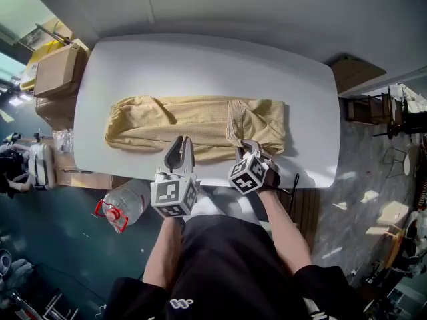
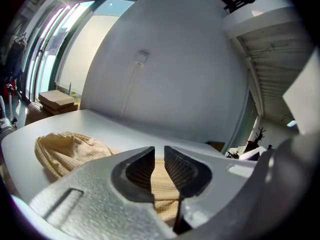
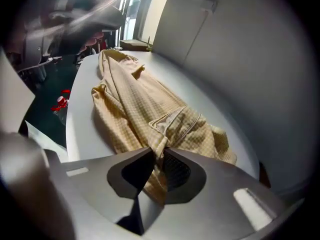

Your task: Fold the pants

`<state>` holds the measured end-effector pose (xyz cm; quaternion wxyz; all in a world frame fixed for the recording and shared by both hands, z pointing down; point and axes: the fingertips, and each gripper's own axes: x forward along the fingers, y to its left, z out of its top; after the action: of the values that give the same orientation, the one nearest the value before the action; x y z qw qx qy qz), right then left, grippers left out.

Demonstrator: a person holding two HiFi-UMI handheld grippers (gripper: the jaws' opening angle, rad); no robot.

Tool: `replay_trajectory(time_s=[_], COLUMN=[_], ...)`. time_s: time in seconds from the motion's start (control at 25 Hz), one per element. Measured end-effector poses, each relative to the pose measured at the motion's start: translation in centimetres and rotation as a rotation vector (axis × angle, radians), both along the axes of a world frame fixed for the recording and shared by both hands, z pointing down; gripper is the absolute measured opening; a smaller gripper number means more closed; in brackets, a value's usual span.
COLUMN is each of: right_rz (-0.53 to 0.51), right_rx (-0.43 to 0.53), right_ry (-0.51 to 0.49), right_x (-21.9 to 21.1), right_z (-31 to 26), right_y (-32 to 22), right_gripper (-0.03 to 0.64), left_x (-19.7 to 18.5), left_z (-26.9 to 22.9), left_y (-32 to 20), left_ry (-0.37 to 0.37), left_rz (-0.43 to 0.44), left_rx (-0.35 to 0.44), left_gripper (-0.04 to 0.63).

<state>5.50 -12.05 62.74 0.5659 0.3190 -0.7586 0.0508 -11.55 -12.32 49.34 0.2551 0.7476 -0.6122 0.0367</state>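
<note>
Holding a pinch of fabric: the right gripper (image 1: pixel 245 147) has its jaws closed down on the near edge of the pants (image 1: pixel 193 122). Its own view confirms this. A bunched fold of the yellow checked cloth (image 3: pixel 135 109) runs up between the two pads (image 3: pixel 175 170) and is squeezed there, with a seamed hem lying just beyond the jaw tips.

Right gripper tilts steeply down toward the table (image 1: pixel 200 59). The grip sits near the pants' right end, where the cloth is doubled over itself.

Left gripper (image 1: pixel 182 144): jaws stand a narrow gap apart with nothing between them. In its own view the left gripper (image 2: pixel 159 159) looks across the cloth, and the pants (image 2: pixel 65 146) show through the gap, lying flat on the table (image 2: pixel 100 124) beyond the pads. Contact with the fabric cannot be told. From the head view it sits at the near edge of the pants, left of the right gripper and close beside it.

Pants: laid out lengthwise across the middle of the white table, long axis running left to right, wrinkled, the left end rounded and loosely heaped.

Surroundings: a cardboard box (image 1: pixel 57 69) off the table's far left corner, and a large water bottle (image 1: pixel 127 202) with a red cap on the floor just left of the person.
</note>
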Motion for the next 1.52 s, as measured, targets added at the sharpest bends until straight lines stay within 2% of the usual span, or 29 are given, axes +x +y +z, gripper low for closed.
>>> replay_trajectory(time_s=[0.2, 0.52, 0.56, 0.64, 0.68, 0.72, 0.8, 0.92, 1.0, 1.08, 1.2, 1.28, 1.36, 1.4, 1.52], right_rz=[-0.016, -0.086, -0.091, -0.071, -0.042, -0.001, 0.097, 0.275, 0.435, 0.605, 0.847, 1.044, 1.232, 1.296, 1.417], right_rx=[-0.055, -0.103, -0.109, -0.123, -0.128, -0.129, -0.103, 0.011, 0.084, 0.118, 0.114, 0.108, 0.085, 0.053, -0.072], right_ry=[0.043, 0.047, 0.031, -0.037, -0.094, -0.168, -0.344, -0.591, -0.757, -0.901, -1.054, -1.164, -1.245, -1.266, -1.309], right_x=[-0.4, -0.8, -1.0, -1.5, -1.6, -1.7, -1.3, 1.7, 5.1, 8.5, 12.3, 14.8, 16.9, 17.3, 17.2], right_z=[2.1, 2.7, 2.8, 2.4, 1.9, 1.0, -1.9, -7.1, -10.0, -11.4, -11.1, -10.2, -8.4, -7.4, -4.3], right_y=[0.0, 1.0, 1.2, 1.5, 1.6, 1.6, 1.1, -0.9, -2.5, -3.6, -3.7, -3.3, -2.5, -2.0, -0.7], right_gripper=[0.057, 0.072, 0.086, 0.207, 0.291, 0.356, 0.399, 0.403, 0.401, 0.356, 0.251, 0.177, 0.136, 0.138, 0.287], left_x=[-0.3, -0.8, -0.8, -0.8, -0.8, -0.7, -0.4, 0.6, 1.5, 2.5, 3.7, 4.6, 5.2, 5.4, 5.6], left_z=[1.0, 1.2, 1.3, 1.6, 1.7, 1.8, 1.8, 1.8, 1.8, 1.7, 1.7, 1.6, 1.4, 1.3, 1.5], left_y=[0.1, -0.1, -0.1, -0.1, -0.1, -0.1, -0.3, -0.5, -0.6, -0.7, -0.9, -1.1, -1.3, -1.4, -1.4], left_ry=[0.031, 0.026, 0.027, 0.028, 0.028, 0.028, 0.031, 0.028, 0.027, 0.032, 0.029, 0.017, 0.010, 0.008, 0.009], left_rz=[-0.007, -0.004, -0.004, -0.006, -0.004, -0.001, 0.011, 0.035, 0.054, 0.073, 0.100, 0.115, 0.123, 0.126, 0.130], left_rx=[-0.034, -0.036, -0.039, -0.051, -0.057, -0.058, -0.050, -0.042, -0.041, -0.041, -0.040, -0.039, -0.037, -0.037, -0.042], left_gripper=[0.066, 0.066, 0.066, 0.066, 0.066, 0.066, 0.066, 0.066, 0.066, 0.066, 0.066, 0.041, 0.030, 0.021, 0.020])
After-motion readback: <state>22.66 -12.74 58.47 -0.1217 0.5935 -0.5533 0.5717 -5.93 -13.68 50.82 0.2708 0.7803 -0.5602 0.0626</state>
